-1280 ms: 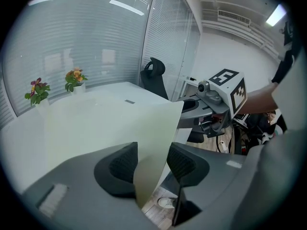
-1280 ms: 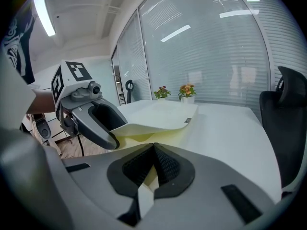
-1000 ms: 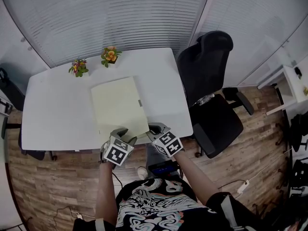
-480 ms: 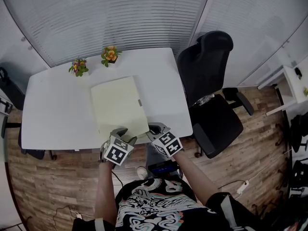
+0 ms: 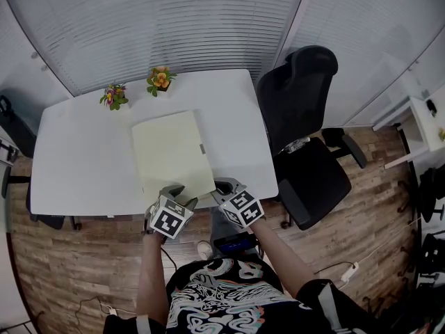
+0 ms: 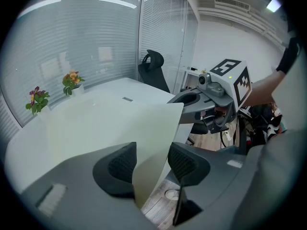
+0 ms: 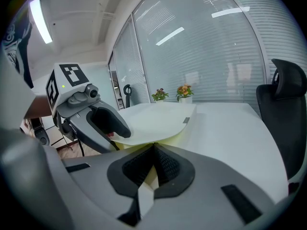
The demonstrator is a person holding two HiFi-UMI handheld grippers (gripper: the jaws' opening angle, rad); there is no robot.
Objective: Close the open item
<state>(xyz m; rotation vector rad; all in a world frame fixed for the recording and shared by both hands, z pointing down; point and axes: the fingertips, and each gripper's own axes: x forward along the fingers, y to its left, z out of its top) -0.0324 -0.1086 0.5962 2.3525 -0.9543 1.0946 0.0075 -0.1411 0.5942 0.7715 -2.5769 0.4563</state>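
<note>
Head view: the pale folder (image 5: 172, 152) lies on the white surface (image 5: 83, 158), its long axis running away from me, with both grippers at its near edge. Left gripper view: my left gripper (image 6: 152, 163) has its jaws apart, and the lifted cover passes loosely between them. Right gripper view: my right gripper (image 7: 153, 166) is clamped on that cover's edge.

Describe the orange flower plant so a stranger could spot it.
Start at the white table by the blinds. Two small potted plants stand along its far edge; the orange-flowered plant is the one nearer the black office chair. Its blooms are orange, while the other plant has pinkish-purple ones.
</note>
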